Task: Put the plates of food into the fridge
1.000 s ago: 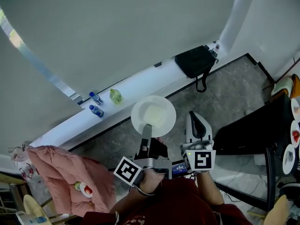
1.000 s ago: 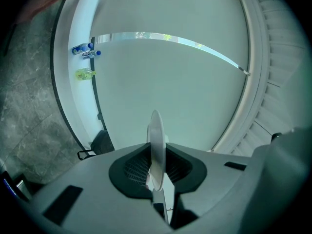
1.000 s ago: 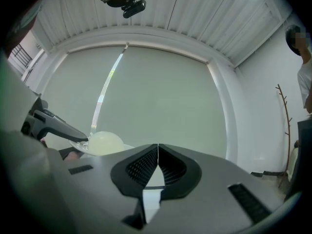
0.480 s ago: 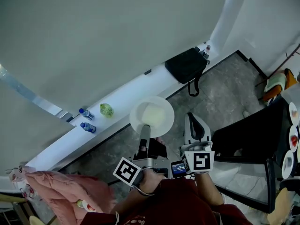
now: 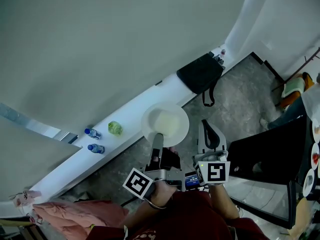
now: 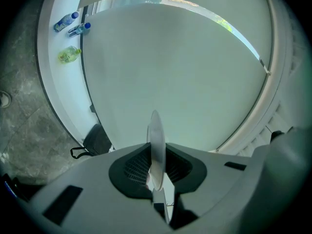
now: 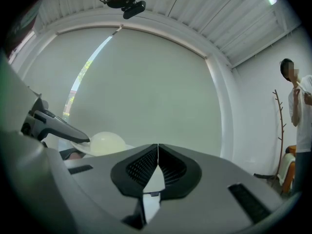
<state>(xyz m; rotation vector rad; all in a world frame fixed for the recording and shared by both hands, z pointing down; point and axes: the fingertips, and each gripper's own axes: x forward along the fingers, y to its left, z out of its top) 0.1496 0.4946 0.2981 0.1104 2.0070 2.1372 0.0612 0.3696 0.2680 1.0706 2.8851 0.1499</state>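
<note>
— One plate is up in the air out front, pinched at its near rim by the left gripper, whose jaws are narrowed right down onto the edge. It's held about level above the grey floor, just short of the white ledge.
— And the right gripper?
— Jaws pressed together with nothing between them, just to the right of the plate.
— So which step is this?
— Looks like the carry. No fridge shows in any view, so I'd say the next move calls for finding it. That free gripper may have to handle the door while the plate stays flat.
— How does the plate look?
— Round and white, with a pale domed mound of food in the middle. I can't tell what it is. More plates sit on the dark tabletop at far right.
</note>
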